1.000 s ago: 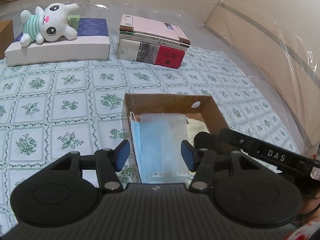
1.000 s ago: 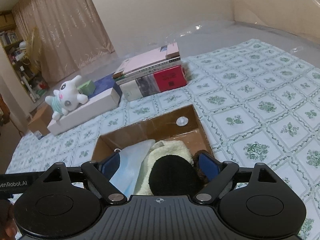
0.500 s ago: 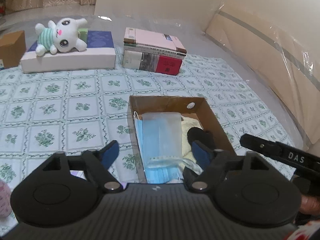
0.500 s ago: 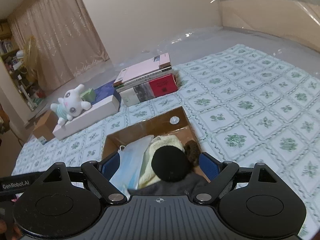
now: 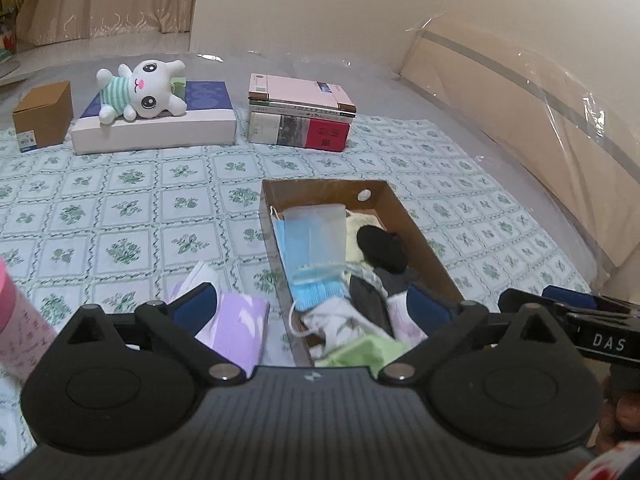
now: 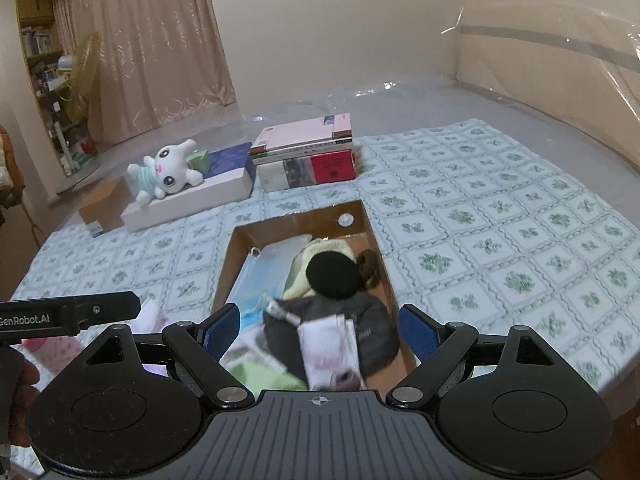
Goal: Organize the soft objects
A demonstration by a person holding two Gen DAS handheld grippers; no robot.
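Observation:
A brown cardboard box [image 5: 320, 194] lies on the flowered cloth. It holds a bag of blue face masks [image 5: 316, 240], a yellow towel [image 5: 356, 236], a black round pad [image 5: 380, 248] and grey, white and green cloths. My left gripper [image 5: 312, 310] hovers over the box's near end. Its jaws are opening, with nothing pressed between them. My right gripper [image 6: 320, 328] stands open above the same end of the box [image 6: 300, 224], over a grey cloth [image 6: 360, 332] and a small tissue pack [image 6: 330, 352]. It touches neither of them.
A white plush rabbit [image 5: 140, 92] lies on a flat white and blue box at the back left. Beside it stand a stack of books [image 5: 300, 120] and a small carton [image 5: 42, 120]. A purple tissue pack [image 5: 236, 328] lies left of the box.
Both grippers have drawn back and up from the box, so its near end and more cloths show. The left jaws have spread much wider. The right jaws keep the same width.

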